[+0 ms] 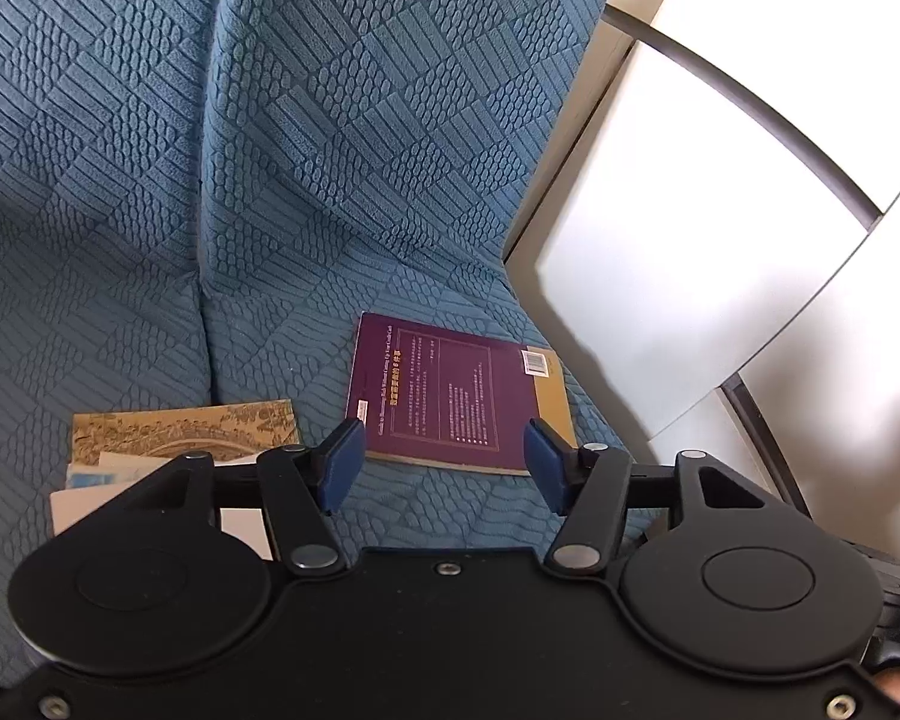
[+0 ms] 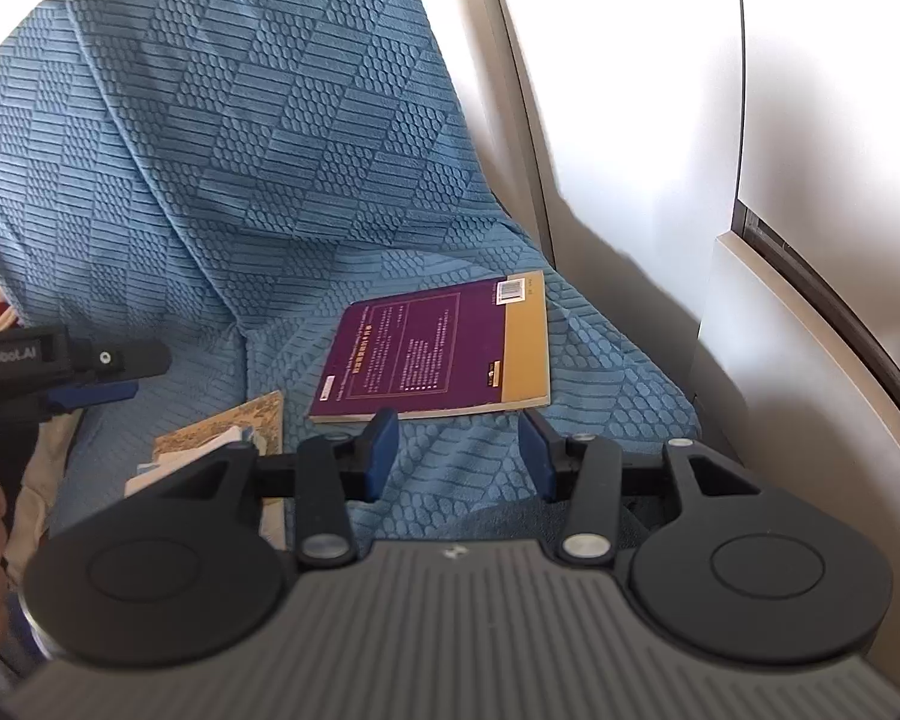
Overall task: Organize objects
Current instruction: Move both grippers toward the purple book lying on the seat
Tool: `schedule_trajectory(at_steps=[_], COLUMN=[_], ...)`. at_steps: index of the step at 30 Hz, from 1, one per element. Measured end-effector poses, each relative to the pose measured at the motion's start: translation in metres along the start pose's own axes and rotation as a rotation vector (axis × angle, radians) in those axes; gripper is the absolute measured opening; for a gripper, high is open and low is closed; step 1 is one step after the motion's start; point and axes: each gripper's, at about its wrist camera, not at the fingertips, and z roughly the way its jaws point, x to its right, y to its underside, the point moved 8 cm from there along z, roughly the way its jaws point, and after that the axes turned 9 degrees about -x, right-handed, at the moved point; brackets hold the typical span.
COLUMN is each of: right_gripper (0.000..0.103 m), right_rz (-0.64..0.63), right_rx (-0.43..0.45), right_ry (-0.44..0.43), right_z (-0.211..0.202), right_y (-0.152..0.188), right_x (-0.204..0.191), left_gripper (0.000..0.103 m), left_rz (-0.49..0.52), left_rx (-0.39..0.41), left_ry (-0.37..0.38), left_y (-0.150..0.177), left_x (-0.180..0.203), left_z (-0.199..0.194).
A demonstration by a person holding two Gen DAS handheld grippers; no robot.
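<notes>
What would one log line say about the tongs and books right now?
left tongs: open, empty | right tongs: open, empty | purple-and-gold paperback book: flat on blue textured sofa cover | tan illustrated book: beside it

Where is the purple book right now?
The purple book lies flat, back cover up, on the blue sofa cover, just ahead of both grippers, right of the stack of papers and beside the white cabinet.

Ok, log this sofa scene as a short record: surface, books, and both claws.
surface: blue textured sofa cover
purple book: lies flat, back cover up, barcode showing
tan book: lies atop a loose stack of papers
left claw: open, holds nothing, purple book's near edge just ahead
right claw: open, holds nothing, short of the purple book
</notes>
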Motion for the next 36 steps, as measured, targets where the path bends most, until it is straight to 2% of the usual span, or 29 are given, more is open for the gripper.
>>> schedule_trajectory(at_steps=[3,6,9,22,27,31,33,36], right_gripper=[0.047,0.054,0.059,0.059,0.059,0.059,0.059,0.059], right_rz=[0.022,0.054,0.072,0.159,0.142,0.176,0.191,0.175], right_rx=[-0.011,-0.02,-0.025,-0.115,-0.15,-0.185,-0.183,-0.181], right_ry=[0.004,0.008,0.012,-0.054,-0.023,-0.027,-0.039,-0.01], right_z=[0.013,0.027,0.039,0.118,0.151,0.173,0.178,0.186], right_y=[-0.007,-0.015,-0.021,-0.056,-0.066,-0.066,-0.068,-0.07], right_x=[0.009,0.02,0.029,0.049,0.054,0.062,0.064,0.066], left_gripper=[0.059,0.066,0.066,0.066,0.066,0.066,0.066,0.066], left_rz=[-0.006,0.003,-0.006,-0.05,-0.05,-0.056,-0.062,-0.059], left_rx=[-0.013,-0.02,-0.042,-0.192,-0.229,-0.25,-0.259,-0.267], left_ry=[0.014,0.002,0.031,0.041,0.022,0.018,0.016,0.013], left_y=[-0.01,-0.021,-0.03,-0.039,-0.038,-0.038,-0.038,-0.037], left_x=[-0.004,-0.007,-0.012,-0.039,-0.046,-0.052,-0.054,-0.054], left_z=[0.018,0.039,0.063,0.169,0.196,0.21,0.215,0.219])
